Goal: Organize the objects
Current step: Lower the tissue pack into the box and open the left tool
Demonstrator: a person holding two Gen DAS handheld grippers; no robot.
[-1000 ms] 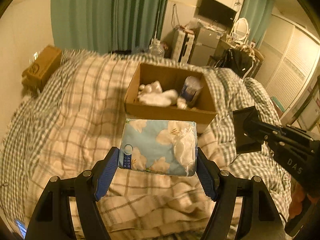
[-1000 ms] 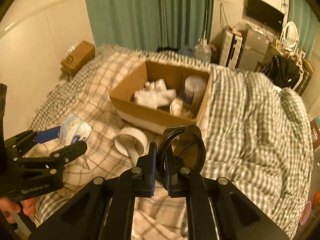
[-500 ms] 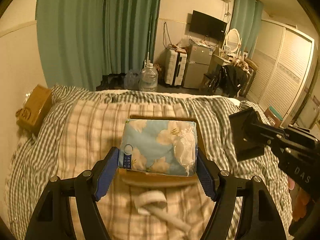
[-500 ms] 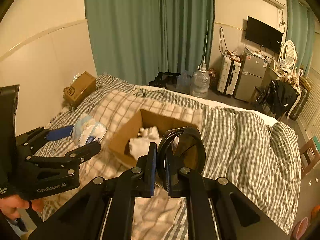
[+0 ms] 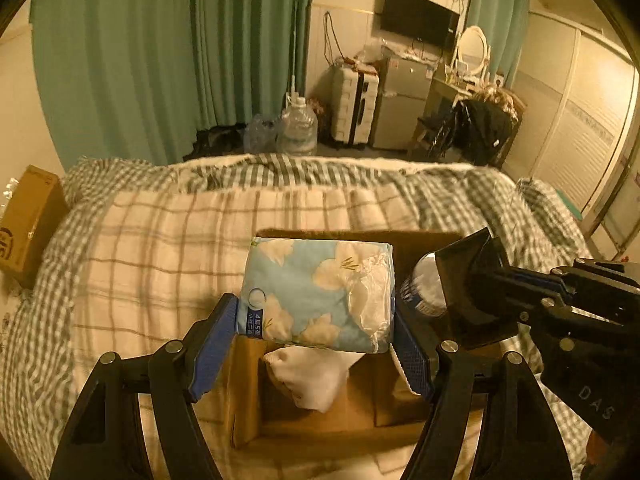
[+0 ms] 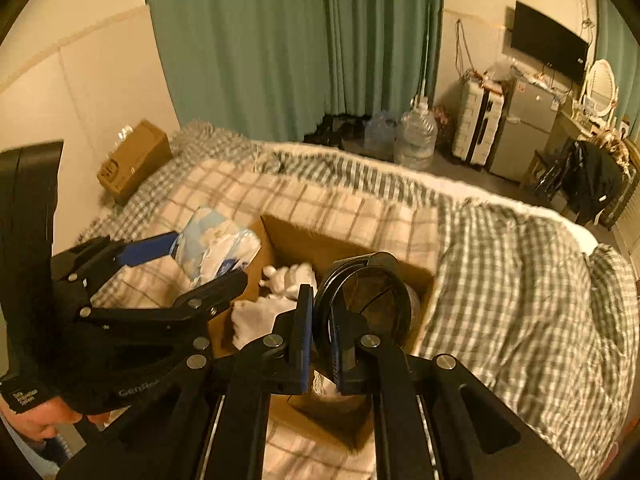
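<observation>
Change recorded: one second before, both grippers stood short of the cardboard box with its whole interior in view ahead; half a second before, both were raised and the box lay largely hidden behind the held pack; at this moment both were over the open box, its near wall directly below the fingers. Judgement: the carry stage looked complete and release into the box was the step next in hand. Left gripper: blue pads spread wide and clamped on either side of a soft blue floral tissue pack, held level above white bundled items lying in the box; pack apart from the box walls, as far as could be told. Right gripper: fingers nearly together, pinching the rim of a round black-framed disc, possibly a small mirror, held on edge above the right portion of the box beside a white container with blue label. Box resting on a checked blanket on the bed. Whether the disc touched anything inside could not be told.
</observation>
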